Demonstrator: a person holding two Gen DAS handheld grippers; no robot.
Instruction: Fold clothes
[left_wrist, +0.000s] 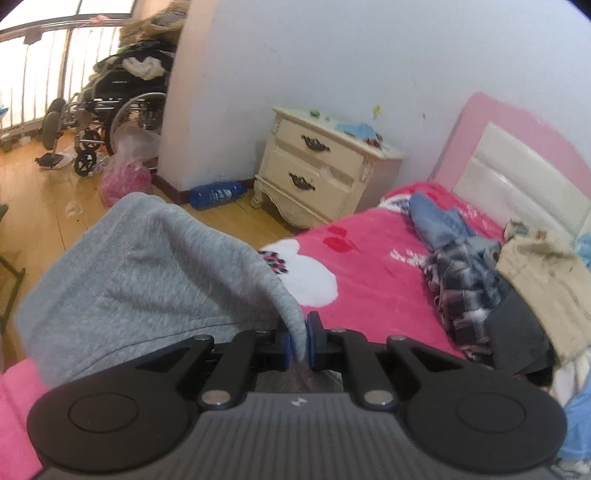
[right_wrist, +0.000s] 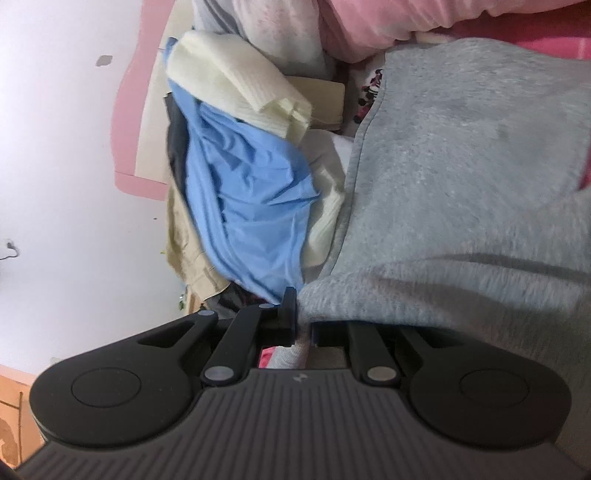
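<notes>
Both your grippers are clamped narrow on the grey garment (left_wrist: 147, 280): left gripper (left_wrist: 300, 341) pinches 1 fold of its edge, right gripper (right_wrist: 303, 325) bites another edge. The garment hangs lifted over the bed's (left_wrist: 369, 258) near edge. An unfolded clothes pile (left_wrist: 480, 288) sits by the headboard (left_wrist: 517, 173).

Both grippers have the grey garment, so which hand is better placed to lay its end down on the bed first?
Probably left. The left gripper, shut on the grey garment, faces open pink bedspread. The right gripper, also shut on it, faces a crowding pile of clothes.
</notes>
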